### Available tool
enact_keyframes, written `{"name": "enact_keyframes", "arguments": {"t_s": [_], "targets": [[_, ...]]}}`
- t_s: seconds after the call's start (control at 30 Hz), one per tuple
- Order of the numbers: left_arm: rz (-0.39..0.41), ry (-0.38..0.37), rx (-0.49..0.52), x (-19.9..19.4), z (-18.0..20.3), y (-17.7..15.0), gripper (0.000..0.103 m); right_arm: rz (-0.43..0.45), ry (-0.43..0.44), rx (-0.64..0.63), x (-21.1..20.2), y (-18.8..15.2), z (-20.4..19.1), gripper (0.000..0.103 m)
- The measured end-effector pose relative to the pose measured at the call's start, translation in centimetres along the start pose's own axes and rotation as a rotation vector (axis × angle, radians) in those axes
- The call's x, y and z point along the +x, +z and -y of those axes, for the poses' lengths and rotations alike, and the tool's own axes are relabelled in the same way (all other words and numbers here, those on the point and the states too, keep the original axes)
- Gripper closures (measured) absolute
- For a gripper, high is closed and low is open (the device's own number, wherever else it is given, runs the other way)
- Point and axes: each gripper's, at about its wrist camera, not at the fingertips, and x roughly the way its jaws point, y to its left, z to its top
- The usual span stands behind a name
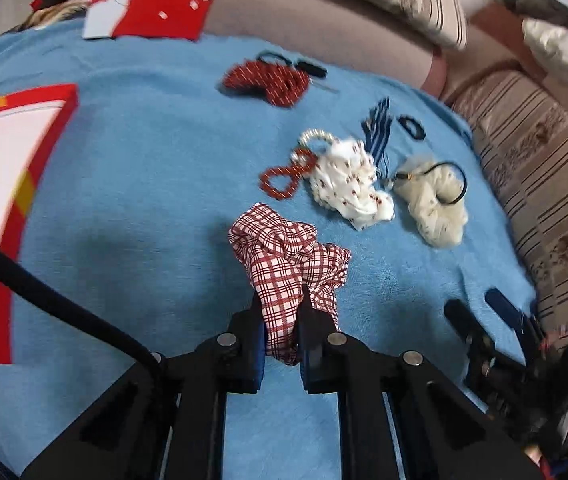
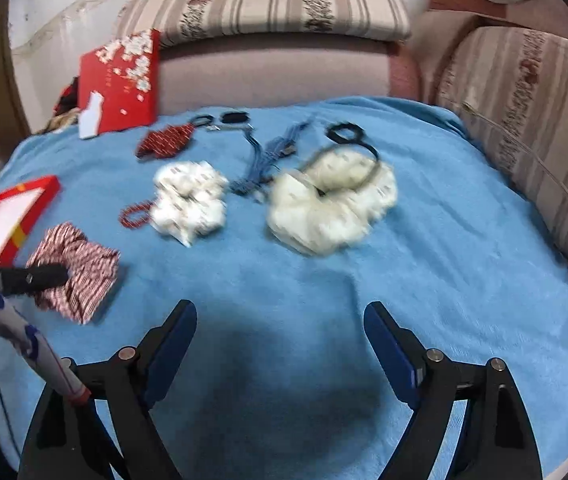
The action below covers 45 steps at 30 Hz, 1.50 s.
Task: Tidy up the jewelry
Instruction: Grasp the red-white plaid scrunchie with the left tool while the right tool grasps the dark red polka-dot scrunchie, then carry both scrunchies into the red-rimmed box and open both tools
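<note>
Your left gripper (image 1: 280, 300) is clamped on the plaid scrunchie (image 1: 288, 256) over the blue blanket (image 1: 144, 184), the red box (image 1: 24, 184) at its nine o'clock, while your right gripper (image 2: 280, 320) (fingers apart) holds nothing.

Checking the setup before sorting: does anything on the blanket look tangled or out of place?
Yes. A black cord lies looped over the cream scrunchie, and the red bead bracelet is tucked against the white scrunchie.
</note>
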Motion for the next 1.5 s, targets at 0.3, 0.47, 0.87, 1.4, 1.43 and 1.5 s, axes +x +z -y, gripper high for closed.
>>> {"name": "enact_keyframes", "arguments": {"t_s": [0.3,0.47,0.87,1.4,1.43,1.5], "targets": [[0.085,-0.03,0.007,-2.7,-3.6,2.1,0.091,-0.054,0.224,0.03,2.2,5.7,-5.1,0.031],[0.168,-0.007,0.016,-4.7,-6.3,3.7,0.091,-0.038,0.206,-0.006,5.1,10.9,-8.8,0.031],[0.272,0.094,-0.154,-7.8,-16.8,6.3,0.091,-0.173,0.097,0.057,18.5,17.8,-13.2,0.039],[0.265,0.172,-0.436,-7.9,-26.7,9.3,0.091,-0.112,0.38,-0.051,9.0,18.5,-21.5,0.091],[0.268,0.182,-0.444,-8.0,-27.1,9.3,0.091,-0.107,0.407,-0.063,8.4,18.4,-22.6,0.091],[0.275,0.213,-0.456,-8.0,-28.2,9.4,0.091,-0.113,0.469,-0.085,7.9,18.0,-25.6,0.091]]}}
